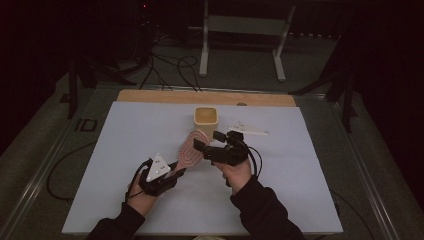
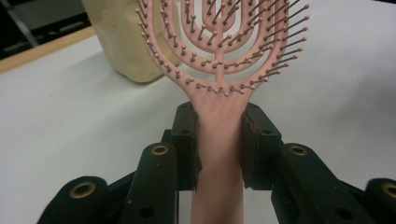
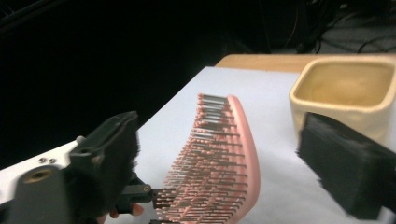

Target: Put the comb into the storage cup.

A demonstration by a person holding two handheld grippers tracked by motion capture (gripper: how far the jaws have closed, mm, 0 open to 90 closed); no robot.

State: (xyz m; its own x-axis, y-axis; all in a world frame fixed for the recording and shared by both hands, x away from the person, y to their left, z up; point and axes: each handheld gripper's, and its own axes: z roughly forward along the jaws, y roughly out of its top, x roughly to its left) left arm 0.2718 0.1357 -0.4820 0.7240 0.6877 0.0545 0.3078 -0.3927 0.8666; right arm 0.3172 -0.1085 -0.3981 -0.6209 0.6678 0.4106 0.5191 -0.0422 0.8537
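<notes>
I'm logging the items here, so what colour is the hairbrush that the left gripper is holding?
Pink, bristles included. The hairbrush shows best in the left gripper view.

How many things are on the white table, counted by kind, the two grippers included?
Pink hairbrush, its handle clamped by the left gripper: 1
Cream square cup: 1
White flat piece beside the cup: 1
Grippers, left gripper and right gripper: 2
Total: 5
</notes>
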